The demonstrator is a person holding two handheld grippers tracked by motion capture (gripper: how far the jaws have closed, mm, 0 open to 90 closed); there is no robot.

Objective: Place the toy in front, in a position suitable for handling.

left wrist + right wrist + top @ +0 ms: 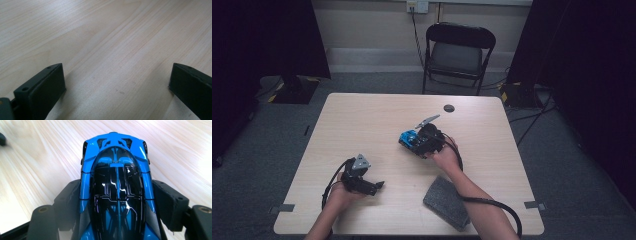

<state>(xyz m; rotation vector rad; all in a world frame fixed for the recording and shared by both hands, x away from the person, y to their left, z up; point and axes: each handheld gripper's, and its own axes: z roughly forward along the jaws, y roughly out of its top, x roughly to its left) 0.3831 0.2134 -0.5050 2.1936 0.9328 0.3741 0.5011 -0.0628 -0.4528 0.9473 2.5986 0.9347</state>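
Note:
A blue and black toy car (117, 187) sits between the two black jaws of my right gripper (117, 202), which press on its sides. In the high view the car (409, 139) is at the middle of the light wooden table (362, 120), held by the right gripper (419, 141) a little above the surface. My left gripper (379, 185) rests near the front left of the table. Its jaws stand wide apart in the left gripper view, with only bare wood between the gripper's fingertips (117, 82).
A dark grey pad (444, 201) lies near the table's front edge under my right forearm. A small dark round mark (449, 108) sits at the table's far side. A black folding chair (457, 52) stands beyond the table. Cables trail on the floor at right.

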